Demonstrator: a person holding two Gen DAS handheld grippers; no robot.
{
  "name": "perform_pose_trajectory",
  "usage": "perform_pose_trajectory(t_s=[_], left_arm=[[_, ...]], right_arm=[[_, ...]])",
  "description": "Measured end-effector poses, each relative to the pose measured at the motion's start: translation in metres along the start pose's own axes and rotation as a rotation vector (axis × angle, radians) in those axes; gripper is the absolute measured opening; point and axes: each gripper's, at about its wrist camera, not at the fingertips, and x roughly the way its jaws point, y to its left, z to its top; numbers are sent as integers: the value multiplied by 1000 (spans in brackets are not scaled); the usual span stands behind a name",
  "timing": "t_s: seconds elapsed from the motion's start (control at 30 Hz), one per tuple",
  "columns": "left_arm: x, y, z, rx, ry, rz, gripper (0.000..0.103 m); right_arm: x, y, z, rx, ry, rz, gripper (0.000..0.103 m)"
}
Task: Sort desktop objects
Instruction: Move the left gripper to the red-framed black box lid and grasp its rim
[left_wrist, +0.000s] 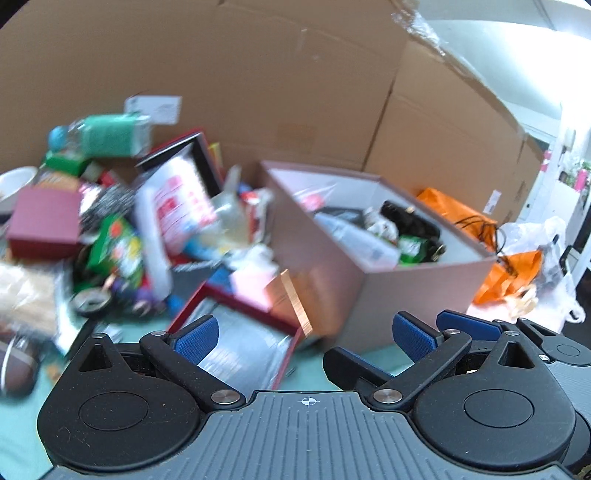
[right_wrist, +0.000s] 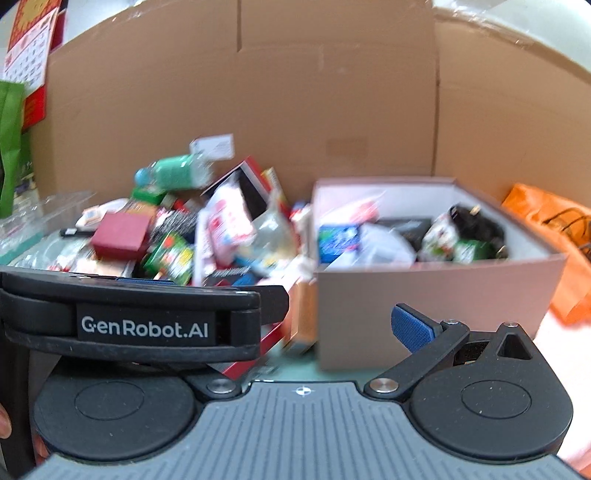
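A heap of mixed desk clutter (left_wrist: 122, 229) lies on the left of the green table: packets, a maroon box (left_wrist: 44, 221), a green bottle (left_wrist: 107, 134). A pink-grey open box (left_wrist: 413, 288) stands to the right, holding several items. My left gripper (left_wrist: 304, 338) is open and empty, low in front of a shallow red tray (left_wrist: 236, 350). The right gripper's blue pads (left_wrist: 461, 326) show at its right. In the right wrist view the same heap (right_wrist: 177, 240) and box (right_wrist: 436, 295) appear. My right gripper (right_wrist: 295, 325) is open and empty; the left gripper's body (right_wrist: 144, 325) hides its left finger.
Tall cardboard sheets (left_wrist: 258, 81) wall the back. An orange bag (left_wrist: 509, 273) and a clear plastic bag (left_wrist: 554, 258) lie right of the box. A white bowl (left_wrist: 16, 182) sits far left. A clear plastic container (right_wrist: 37, 221) sits at the left.
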Motion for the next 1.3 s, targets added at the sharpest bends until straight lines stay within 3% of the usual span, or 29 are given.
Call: perform_pose_trajectory(t_s=[0.27,0.47,0.6,0.67,0.83,1.0,1.2,1.3], left_arm=[[-4,43,-29,-58,47,9,103],[-2,68,-30,-64,43,-1,103],[10,89,-23,-104,57,17,95],[17,98,-22,-131,78,7,92],[30,110,-19,-166,131,-19,78],[36,109,-19,-160,176,-16,56],[31,93,-26,-108,219,-28,48],[23,78,-33,-66,254,-82,46]], right_arm=[[18,36,-30,28,61,25,103],[33,45,-41,74,108,24,103],[42,46,-43,107,113,-8,101],[46,47,-44,115,119,0,96],[54,47,-47,134,152,26,65],[52,37,-45,164,158,7,47],[45,26,-46,162,157,11,29],[39,23,-48,131,164,-1,22]])
